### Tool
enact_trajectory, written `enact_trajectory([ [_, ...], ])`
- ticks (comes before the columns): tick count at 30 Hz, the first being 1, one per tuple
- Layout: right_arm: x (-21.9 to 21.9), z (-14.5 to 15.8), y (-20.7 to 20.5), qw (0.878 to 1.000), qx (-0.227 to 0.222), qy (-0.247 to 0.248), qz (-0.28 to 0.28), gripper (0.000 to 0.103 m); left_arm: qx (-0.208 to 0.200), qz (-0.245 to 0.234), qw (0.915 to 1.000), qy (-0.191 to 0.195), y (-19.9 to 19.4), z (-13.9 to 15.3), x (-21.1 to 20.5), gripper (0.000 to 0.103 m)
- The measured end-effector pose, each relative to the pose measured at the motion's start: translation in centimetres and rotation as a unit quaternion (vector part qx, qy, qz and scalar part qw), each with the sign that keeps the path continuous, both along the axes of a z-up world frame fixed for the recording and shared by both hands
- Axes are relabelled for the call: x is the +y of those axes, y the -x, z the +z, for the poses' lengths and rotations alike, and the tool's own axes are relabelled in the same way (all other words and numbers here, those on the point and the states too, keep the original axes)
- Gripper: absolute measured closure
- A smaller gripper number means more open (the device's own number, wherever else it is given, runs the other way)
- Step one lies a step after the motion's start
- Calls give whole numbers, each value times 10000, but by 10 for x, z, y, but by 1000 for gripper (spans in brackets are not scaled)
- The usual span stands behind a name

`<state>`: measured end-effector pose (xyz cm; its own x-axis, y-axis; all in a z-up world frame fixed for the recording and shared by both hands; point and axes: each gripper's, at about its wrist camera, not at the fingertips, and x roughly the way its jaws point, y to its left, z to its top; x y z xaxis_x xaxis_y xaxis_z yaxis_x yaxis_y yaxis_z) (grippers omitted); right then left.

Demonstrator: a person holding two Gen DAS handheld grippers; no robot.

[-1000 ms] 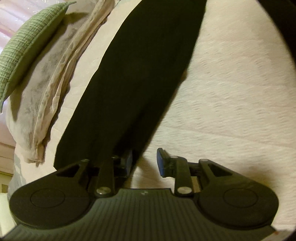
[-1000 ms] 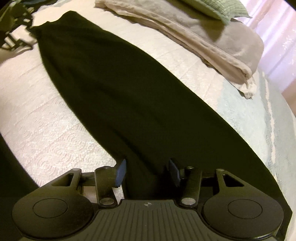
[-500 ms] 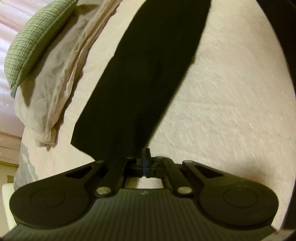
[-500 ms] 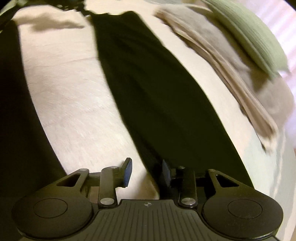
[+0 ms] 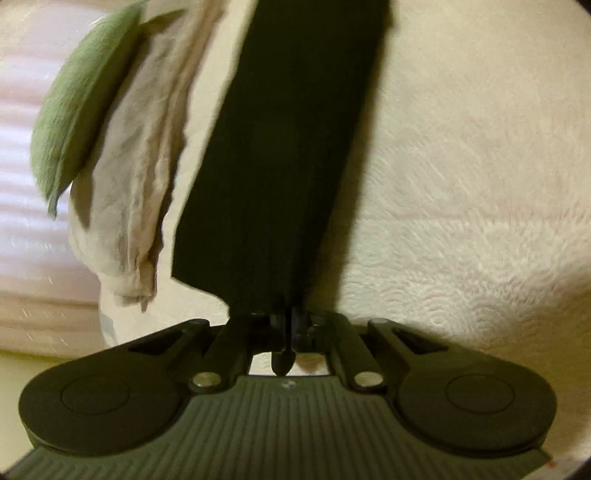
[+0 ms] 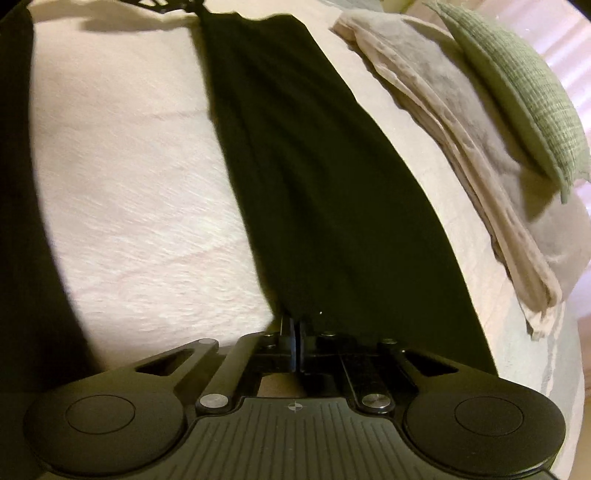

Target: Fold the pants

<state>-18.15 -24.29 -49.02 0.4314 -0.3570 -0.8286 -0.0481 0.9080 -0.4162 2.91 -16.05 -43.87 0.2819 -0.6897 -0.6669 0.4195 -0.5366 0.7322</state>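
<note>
Black pants [image 5: 288,155] lie stretched lengthwise on a cream bedspread [image 5: 461,184]. In the left wrist view my left gripper [image 5: 288,319] is shut on the near end of the pants, a fold of black cloth pinched between its pads. In the right wrist view the same pants [image 6: 317,177] run away from the camera toward the far end, where the other gripper [image 6: 166,5] shows dimly. My right gripper [image 6: 295,325] is shut on the near edge of the pants at their left corner.
A beige folded blanket [image 6: 454,140] and a green pillow [image 6: 517,85] lie along the pants' far side; in the left wrist view the blanket [image 5: 144,158] and the pillow [image 5: 81,103] sit left of the pants. The bedspread [image 6: 129,184] extends bare on the other side.
Both grippers have closed onto the pants: the left first, the right in the last half second. Both views have swung so that the pants run more straight ahead.
</note>
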Motion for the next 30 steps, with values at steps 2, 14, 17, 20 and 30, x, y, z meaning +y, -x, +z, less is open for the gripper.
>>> enact_trajectory([
  [2, 4, 15, 5, 10000, -27, -49, 6, 103, 201, 72, 9998, 49, 0, 21, 10, 102],
  [14, 18, 19, 10, 9980, 110, -376, -493, 70, 452, 456, 9965, -529, -2, 5, 38, 96],
  [17, 17, 43, 34, 9915, -198, -558, -1159, 68, 394, 863, 9938, -584, -12, 13, 51, 95],
  [20, 4, 66, 70, 9750, -481, -689, -2057, 66, 657, 1241, 9887, -523, -15, 40, 55, 93],
  [30, -136, 122, 248, 8628, -1455, -942, -4748, 65, 1662, 1224, 9784, -133, 85, 119, -31, 78],
])
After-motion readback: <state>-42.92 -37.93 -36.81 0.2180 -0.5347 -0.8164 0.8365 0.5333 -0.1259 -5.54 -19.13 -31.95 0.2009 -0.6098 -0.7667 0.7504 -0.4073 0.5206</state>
